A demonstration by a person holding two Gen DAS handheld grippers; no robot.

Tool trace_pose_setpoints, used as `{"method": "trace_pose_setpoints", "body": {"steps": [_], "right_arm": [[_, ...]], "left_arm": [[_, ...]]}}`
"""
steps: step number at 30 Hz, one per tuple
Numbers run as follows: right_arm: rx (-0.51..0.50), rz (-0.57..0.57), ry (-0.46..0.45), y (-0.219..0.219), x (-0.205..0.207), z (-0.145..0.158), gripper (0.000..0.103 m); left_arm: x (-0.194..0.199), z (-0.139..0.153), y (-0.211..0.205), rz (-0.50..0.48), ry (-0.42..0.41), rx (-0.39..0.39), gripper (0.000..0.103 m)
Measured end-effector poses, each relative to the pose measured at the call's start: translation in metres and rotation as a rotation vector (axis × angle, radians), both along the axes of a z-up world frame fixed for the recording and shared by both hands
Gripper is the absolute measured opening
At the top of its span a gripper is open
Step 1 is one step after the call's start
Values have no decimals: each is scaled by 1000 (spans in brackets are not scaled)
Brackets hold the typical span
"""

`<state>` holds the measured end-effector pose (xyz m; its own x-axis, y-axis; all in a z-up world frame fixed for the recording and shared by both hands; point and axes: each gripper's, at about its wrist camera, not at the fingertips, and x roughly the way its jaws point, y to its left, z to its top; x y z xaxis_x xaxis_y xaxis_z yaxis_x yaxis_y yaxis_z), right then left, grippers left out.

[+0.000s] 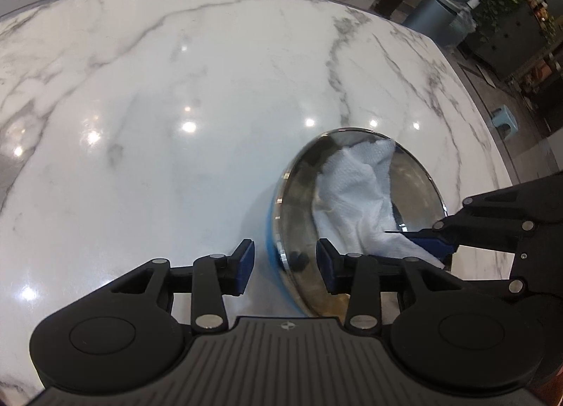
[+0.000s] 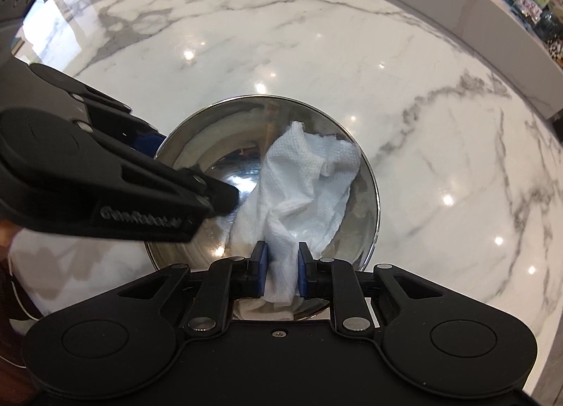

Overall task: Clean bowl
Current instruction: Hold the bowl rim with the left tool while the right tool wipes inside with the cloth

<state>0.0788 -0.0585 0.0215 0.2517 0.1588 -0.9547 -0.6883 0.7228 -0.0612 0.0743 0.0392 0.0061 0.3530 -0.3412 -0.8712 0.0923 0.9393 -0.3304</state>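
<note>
Wiping step: right gripper (image 2: 281, 258) fingers clamp the paper towel (image 2: 302, 187) inside the bowl (image 1: 281, 230); left gripper (image 1: 285, 261) fingers stand apart astride its rim; next, regrip and scrub.

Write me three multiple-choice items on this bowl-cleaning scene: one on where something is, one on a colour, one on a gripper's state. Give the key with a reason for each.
1. Where does the white paper towel lie?
A. Inside the steel bowl
B. Flat on the marble counter, beside the bowl
C. Draped over a potted plant

2. What colour is the outer wall of the bowl, as the left wrist view shows it?
A. Red
B. Blue
C. Green

3. How does the right gripper stand?
A. Wide open above a bare counter
B. Shut on the bowl's rim
C. Shut on the paper towel

Key:
1 A: the towel lies crumpled against the shiny inner wall.
2 B: a blue band shows below the rim.
3 C: its blue pads pinch a bunched strip of towel. The left gripper straddles the bowl's rim, its pads clear of it.
</note>
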Motion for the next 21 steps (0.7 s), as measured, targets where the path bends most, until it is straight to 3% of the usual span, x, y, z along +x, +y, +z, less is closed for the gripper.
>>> {"method": "trace_pose_setpoints", "body": {"steps": [2,5,15,21], "right_arm": [[5,6,0,1,-2,0,17],[-1,20,-11,3,-4,0,17],[-52,65,-61,5,-1,0,17],[-134,117,-158,6,1,1,16]], "left_arm": [[0,1,-1,-14,-12,15,31],[-1,1,-5,-34,-31,59,22],[-3,2,-7,-64,-46,81,22],[-3,5,-4,-57,-59,90,21]]}}
